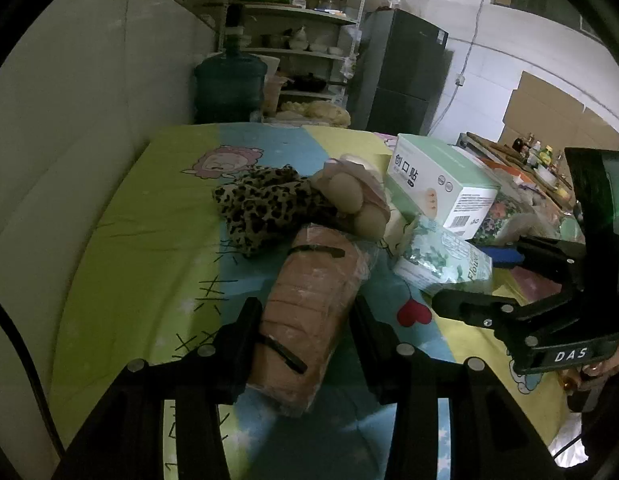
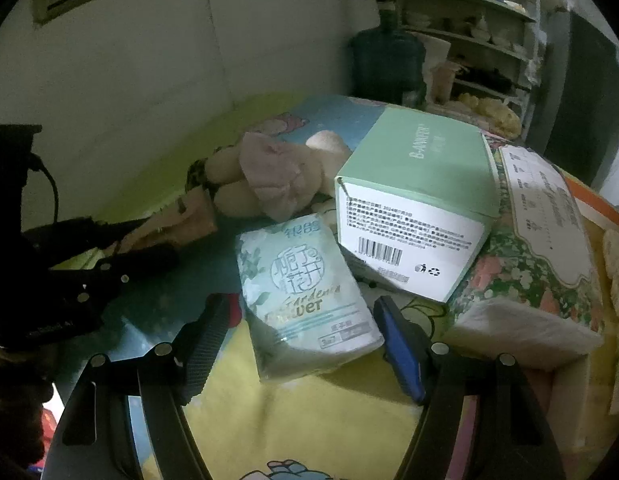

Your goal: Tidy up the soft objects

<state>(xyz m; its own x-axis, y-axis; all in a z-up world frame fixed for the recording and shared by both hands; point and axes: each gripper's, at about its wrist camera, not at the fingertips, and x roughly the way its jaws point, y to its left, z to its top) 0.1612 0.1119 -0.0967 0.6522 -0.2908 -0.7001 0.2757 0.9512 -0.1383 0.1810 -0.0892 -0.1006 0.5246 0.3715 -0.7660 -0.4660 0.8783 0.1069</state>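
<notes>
Home kitchen: crockery shelves (image 1: 297,20), fridge (image 1: 405,76).

The green-and-white box (image 1: 441,184) at two o'clock in the left wrist view reads "创口贴"; its top in the right wrist view says "B-ANAPER" — roughly, being small. The tissue pack (image 2: 305,300) at centre reads "Gardenia Flower", and the right gripper's (image 1: 461,280) body at four o'clock in the left view — "DAS".

Leopard-print cloth (image 1: 261,204) at centre, pinkish-brown bread loaf (image 1: 309,300) below, mint-green and white box (image 2: 417,200) right, yellow, green and blue cartoon-print sheet (image 1: 149,240).
</notes>
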